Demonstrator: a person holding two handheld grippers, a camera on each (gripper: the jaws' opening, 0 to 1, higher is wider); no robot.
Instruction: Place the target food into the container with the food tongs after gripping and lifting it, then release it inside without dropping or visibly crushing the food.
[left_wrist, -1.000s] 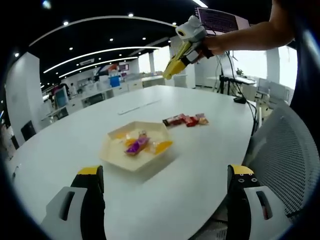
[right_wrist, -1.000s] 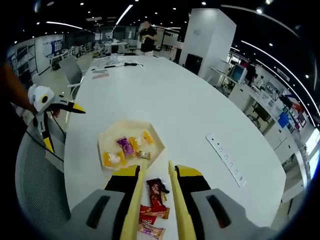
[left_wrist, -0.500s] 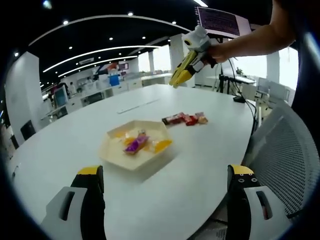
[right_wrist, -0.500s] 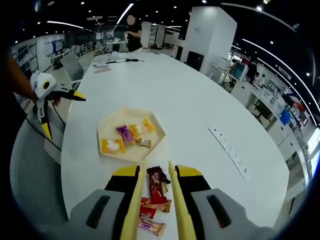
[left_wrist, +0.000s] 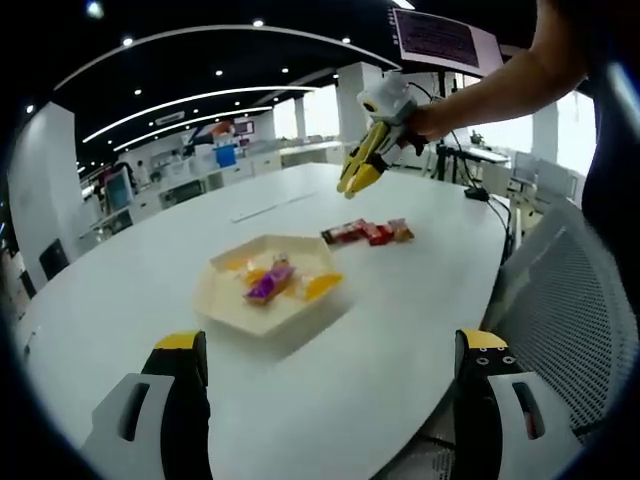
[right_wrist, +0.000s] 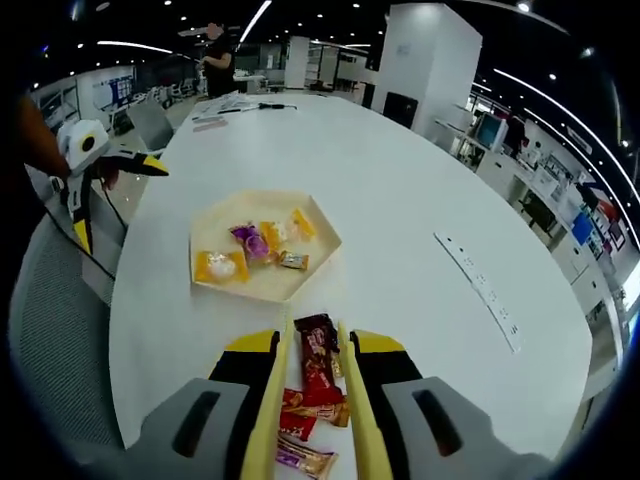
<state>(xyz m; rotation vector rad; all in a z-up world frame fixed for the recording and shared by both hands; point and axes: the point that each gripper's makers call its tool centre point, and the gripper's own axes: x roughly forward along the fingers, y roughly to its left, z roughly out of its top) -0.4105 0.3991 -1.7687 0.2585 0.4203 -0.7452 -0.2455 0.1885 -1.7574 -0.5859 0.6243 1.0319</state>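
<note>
Fingers (left_wrist: 180, 400) of the left gripper (left_wrist: 330, 400) stand spread wide at the bottom of the left gripper view, nothing between them. Below, the white surface (left_wrist: 400, 330) fills the frame's middle, carrying the cream hexagonal tray (left_wrist: 222, 298) of wrapped sweets. Upper right, the right gripper (left_wrist: 360, 175) hangs above the snack bars (left_wrist: 366, 232). In the right gripper view, its yellow tongs (right_wrist: 310, 400) sit nearly closed, a narrow gap over a dark snack bar (right_wrist: 316, 345).
</note>
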